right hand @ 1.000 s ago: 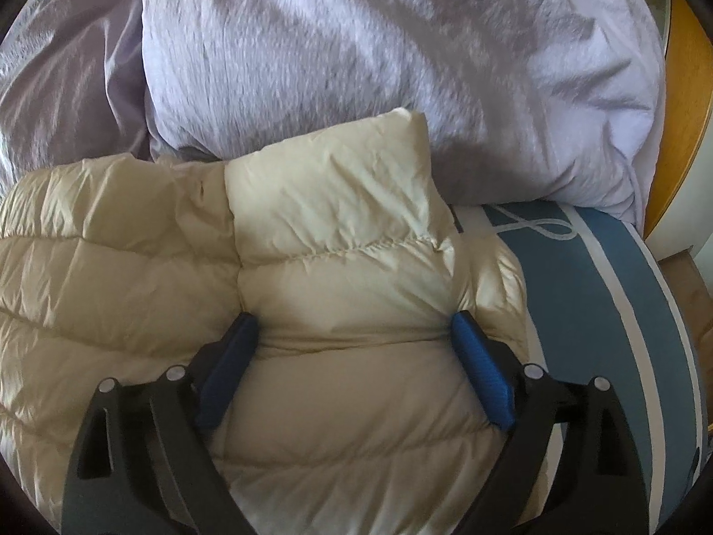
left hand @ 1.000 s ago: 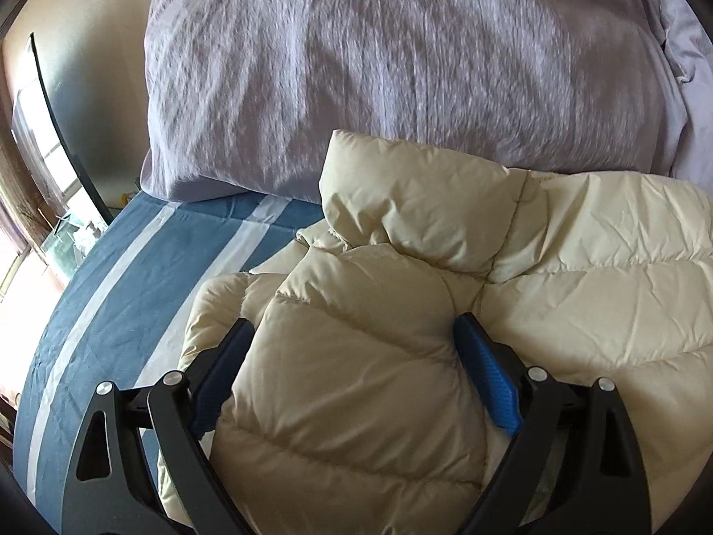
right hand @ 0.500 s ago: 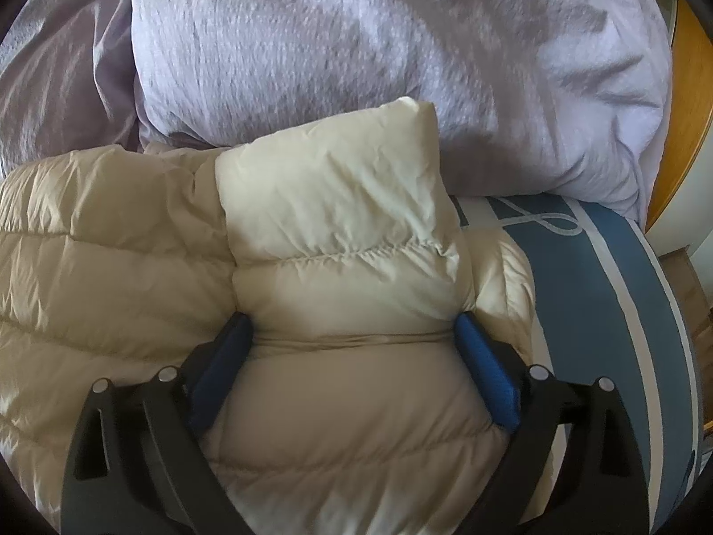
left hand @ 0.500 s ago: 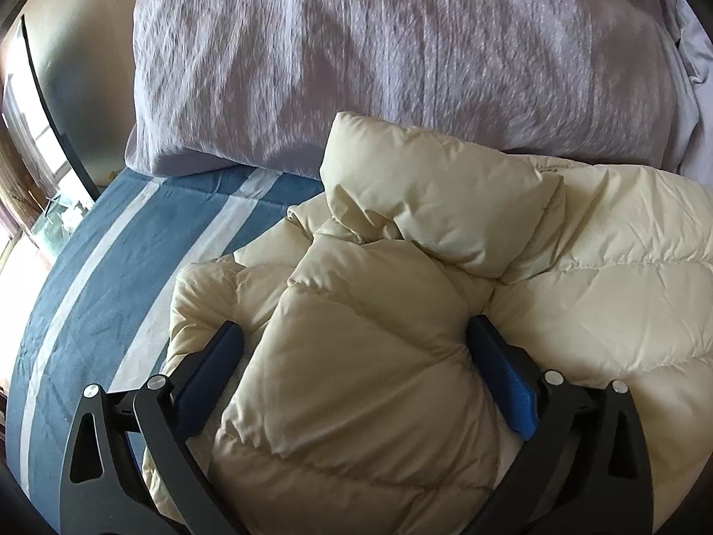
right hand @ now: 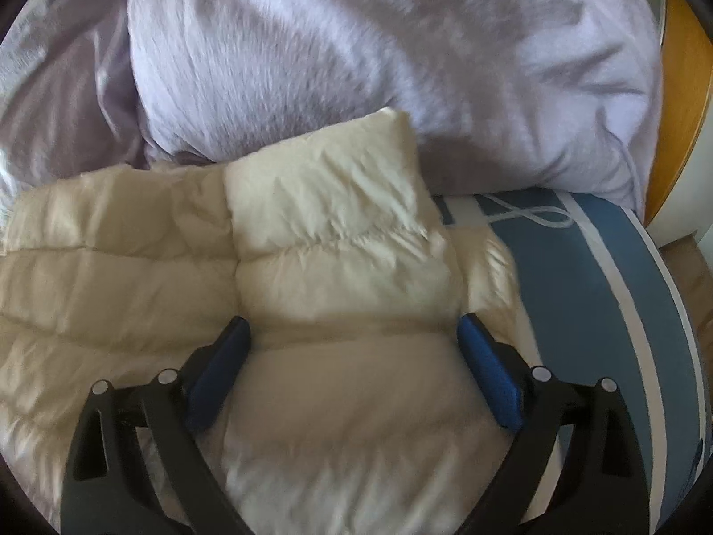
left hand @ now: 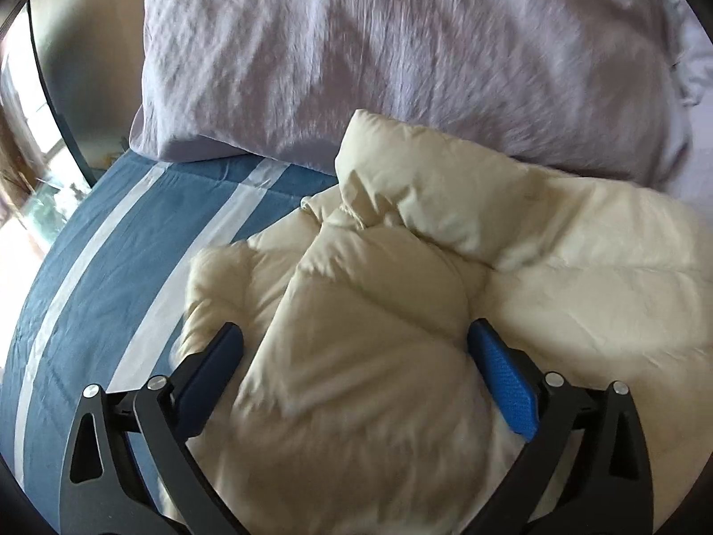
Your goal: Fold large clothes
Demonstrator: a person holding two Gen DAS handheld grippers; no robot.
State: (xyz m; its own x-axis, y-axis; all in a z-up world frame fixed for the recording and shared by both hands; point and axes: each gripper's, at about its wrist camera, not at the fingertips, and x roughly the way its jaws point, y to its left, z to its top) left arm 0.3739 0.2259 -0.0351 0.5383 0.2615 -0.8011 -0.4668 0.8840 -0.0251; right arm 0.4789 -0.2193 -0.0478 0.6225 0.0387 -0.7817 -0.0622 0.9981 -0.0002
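A cream quilted puffer jacket lies on the bed with its collar toward the pillows. My left gripper is open, its blue pads straddling the folded left shoulder part of the jacket. My right gripper is open, its blue pads straddling the folded right shoulder part, seen in the right wrist view. The puffy fabric bulges between both sets of fingers; I cannot tell whether the pads press it.
Lilac pillows lie right behind the jacket's collar. The bed has a blue sheet with white stripes. A window and dark frame are at the left; a wooden headboard edge is at the right.
Both grippers have pulled back slightly from the pillows, and the jacket's shoulder folds have shifted with them. The jaws stay wide open.
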